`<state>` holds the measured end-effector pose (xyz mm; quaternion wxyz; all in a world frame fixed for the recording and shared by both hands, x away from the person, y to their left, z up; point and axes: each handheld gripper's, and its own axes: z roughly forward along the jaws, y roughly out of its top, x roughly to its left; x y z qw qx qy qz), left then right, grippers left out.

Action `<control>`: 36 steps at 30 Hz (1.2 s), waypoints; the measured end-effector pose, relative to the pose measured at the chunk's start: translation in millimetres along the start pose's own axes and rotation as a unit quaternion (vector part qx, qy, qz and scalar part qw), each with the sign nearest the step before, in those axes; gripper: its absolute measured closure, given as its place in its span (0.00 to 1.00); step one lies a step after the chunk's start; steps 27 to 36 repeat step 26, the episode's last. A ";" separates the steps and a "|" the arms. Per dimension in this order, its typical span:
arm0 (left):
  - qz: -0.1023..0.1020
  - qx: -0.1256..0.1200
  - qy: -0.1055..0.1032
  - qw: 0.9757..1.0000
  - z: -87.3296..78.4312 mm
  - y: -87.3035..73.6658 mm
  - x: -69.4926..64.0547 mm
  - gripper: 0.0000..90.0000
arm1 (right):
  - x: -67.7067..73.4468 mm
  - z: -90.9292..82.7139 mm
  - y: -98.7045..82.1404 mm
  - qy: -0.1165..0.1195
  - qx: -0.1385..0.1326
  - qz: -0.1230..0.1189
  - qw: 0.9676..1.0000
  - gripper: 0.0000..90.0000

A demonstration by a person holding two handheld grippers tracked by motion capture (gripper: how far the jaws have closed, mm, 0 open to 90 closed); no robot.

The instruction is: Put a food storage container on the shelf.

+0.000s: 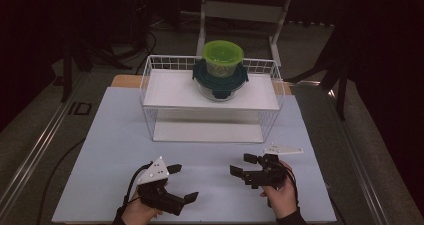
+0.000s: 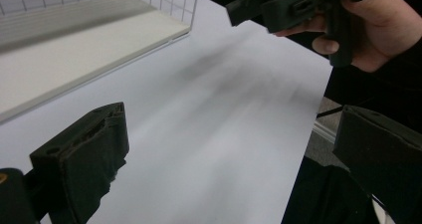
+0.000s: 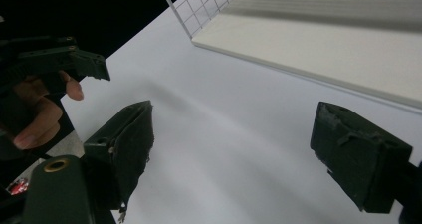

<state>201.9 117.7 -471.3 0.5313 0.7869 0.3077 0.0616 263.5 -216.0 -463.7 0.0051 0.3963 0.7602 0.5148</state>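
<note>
We see the left tool (image 1: 183, 183) low at the near left of the desk (image 1: 115, 135), jaws spread wide, nothing between them, grey plate on top. In the left gripper view its 2 jaws frame bare desk. The right tool (image 1: 243, 164) sits near right, held in the right hand (image 1: 280, 192), jaws also spread and empty, pointing left toward the other tool. The 2 tools are apart, not touching. A loose grey 3-cornered plate (image 1: 283, 149) lies on the desk just beyond the right tool.

Farther back, a white wire rack (image 1: 150, 80) stands mid-desk with 2 white shelves. On the top shelf (image 1: 170, 92): a clear bowl with dark teal lid (image 1: 220, 82), and a green lidded tub (image 1: 223, 57) stacked on it. Lower shelf (image 1: 200, 131) looks bare.
</note>
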 end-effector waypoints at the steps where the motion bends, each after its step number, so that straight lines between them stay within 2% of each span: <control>1: 0.001 0.002 0.003 1.000 -0.1 -1.1 0.2 0.01 | -0.3 -0.9 -2.2 -0.002 0.001 -0.001 1.000 0.19; 8: -0.001 0.001 0.005 1.000 -0.2 -6.3 1.3 0.01 | -2.6 -9.6 -16.8 -0.010 0.002 -0.003 1.000 0.18; 18: 0.012 0.004 0.011 1.000 5.0 -13.0 1.3 0.01 | -13.5 -22.4 -35.9 -0.028 -0.002 -0.002 1.000 0.17; 23: 0.016 0.000 0.012 1.000 6.2 -15.1 3.7 0.01 | -19.6 -21.1 -38.2 -0.034 -0.003 0.002 0.999 0.17; 36: 0.019 -0.001 0.010 1.000 6.8 -16.0 4.2 0.01 | -20.1 -20.2 -38.6 -0.033 -0.002 0.001 0.999 0.17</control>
